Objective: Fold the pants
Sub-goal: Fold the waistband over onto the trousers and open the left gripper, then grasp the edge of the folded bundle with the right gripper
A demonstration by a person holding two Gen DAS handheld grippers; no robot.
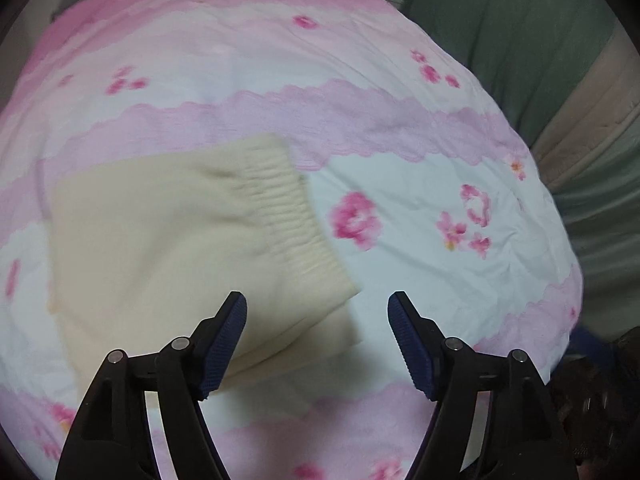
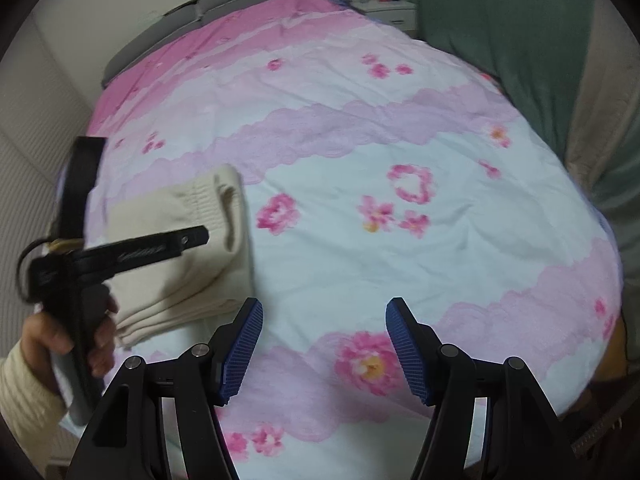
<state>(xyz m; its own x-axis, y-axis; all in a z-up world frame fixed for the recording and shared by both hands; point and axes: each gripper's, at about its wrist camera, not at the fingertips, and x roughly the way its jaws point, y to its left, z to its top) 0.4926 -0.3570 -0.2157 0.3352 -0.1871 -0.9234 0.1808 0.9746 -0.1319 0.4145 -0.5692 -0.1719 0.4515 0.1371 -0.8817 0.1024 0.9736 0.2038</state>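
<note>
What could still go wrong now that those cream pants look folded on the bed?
The folded pants lie on a soft, rumpled bedspread, so the layers seen at the edge may slump apart. The open left gripper hangs just above them; a careless pass might snag the ribbed waistband and undo the fold.

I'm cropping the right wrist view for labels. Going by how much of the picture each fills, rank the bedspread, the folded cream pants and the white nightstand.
1. bedspread
2. folded cream pants
3. white nightstand, though it stands farthest away, so it only looks smallest.
</note>
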